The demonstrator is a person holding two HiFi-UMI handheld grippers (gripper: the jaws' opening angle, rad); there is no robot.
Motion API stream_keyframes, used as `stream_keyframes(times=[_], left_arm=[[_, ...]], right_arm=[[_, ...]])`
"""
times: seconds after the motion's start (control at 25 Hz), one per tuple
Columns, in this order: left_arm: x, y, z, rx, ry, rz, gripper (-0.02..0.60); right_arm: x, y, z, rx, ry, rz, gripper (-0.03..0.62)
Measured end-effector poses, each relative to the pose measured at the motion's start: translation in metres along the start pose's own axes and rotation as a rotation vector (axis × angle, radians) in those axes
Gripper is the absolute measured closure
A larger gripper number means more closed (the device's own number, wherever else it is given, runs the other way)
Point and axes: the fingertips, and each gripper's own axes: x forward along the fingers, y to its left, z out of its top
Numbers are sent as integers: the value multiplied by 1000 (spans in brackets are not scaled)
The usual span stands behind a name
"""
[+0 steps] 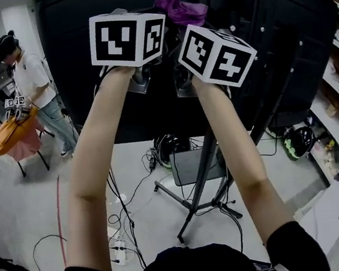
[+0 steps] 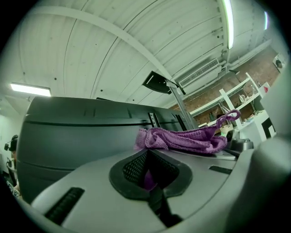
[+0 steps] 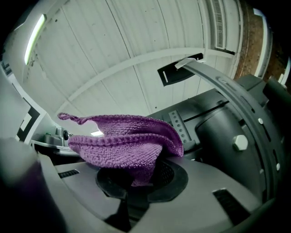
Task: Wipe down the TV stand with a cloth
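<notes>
Wiping looks barely begun: the left gripper [image 2: 148, 175] and right gripper [image 3: 136, 179] both clench the purple cloth [image 1: 181, 9] (1 cloth, 2 grips) at the far panel, and the next move is probably pressing it along the TV stand [image 1: 193, 207].

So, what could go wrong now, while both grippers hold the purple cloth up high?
1. The left gripper pinches only a small corner of the purple cloth. The corner may slip out, and then only the right gripper would hold the cloth.
2. Loose cables lie on the floor around the stand legs. Stepping closer could snag them.
</notes>
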Motion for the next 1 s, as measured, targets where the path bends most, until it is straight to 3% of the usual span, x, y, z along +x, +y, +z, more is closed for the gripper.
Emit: stream_keyframes(times=[0.28, 0.56, 0.72, 1.0], left_arm=[[23, -28, 4, 24, 13, -41, 575], [16, -27, 5, 23, -3, -3, 576], [9, -21, 1, 45, 1, 42, 576], [-54, 21, -42, 1, 38, 148, 575]], right_arm=[[-15, -29, 7, 26, -25, -75, 530], [-18, -23, 8, 7, -11, -46, 530], [-15, -15, 2, 15, 7, 4, 530], [-13, 57, -48, 5, 73, 153, 530]])
